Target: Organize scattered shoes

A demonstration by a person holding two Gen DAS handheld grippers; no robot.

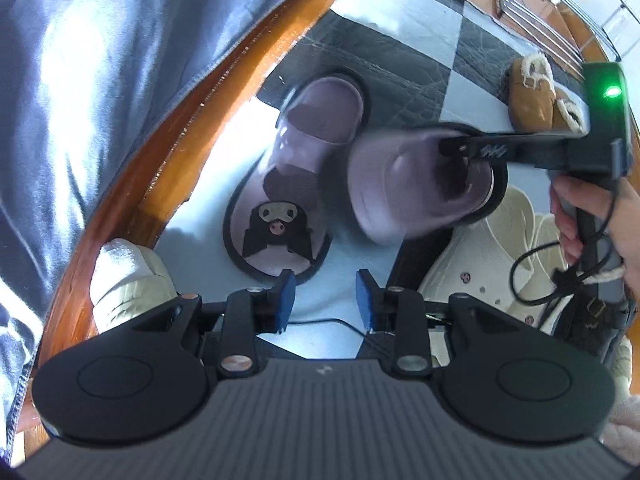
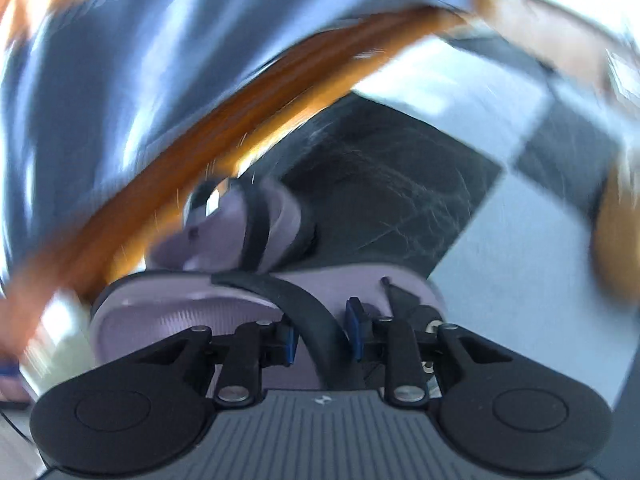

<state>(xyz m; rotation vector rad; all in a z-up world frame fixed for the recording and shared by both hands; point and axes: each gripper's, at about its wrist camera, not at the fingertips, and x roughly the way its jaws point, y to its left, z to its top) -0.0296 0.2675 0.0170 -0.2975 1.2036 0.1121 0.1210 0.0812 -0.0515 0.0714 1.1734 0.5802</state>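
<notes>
Mostly blurred, the right wrist view still shows the right tongs (image 2: pixel 322 334) clenched on the black strap of a purple slipper (image 1: pixel 404 188). Its mate (image 1: pixel 288 184) lies on the checkered floor mat (image 1: pixel 420 64), beyond the released, empty left tongs (image 1: pixel 326 300).

1. A checkered floor mat (image 1: pixel 400 64) in black, white and pale blue squares covers the floor.
2. Glossy orange-brown wooden floor (image 1: pixel 224 92) borders the mat's left edge.
3. A blue-grey fabric (image 1: pixel 100 80) hangs along the left.
4. A metal-railed rack (image 1: pixel 560 12) stands at the mat's far right corner.
5. Bright daylight glares on the pale squares.
</notes>
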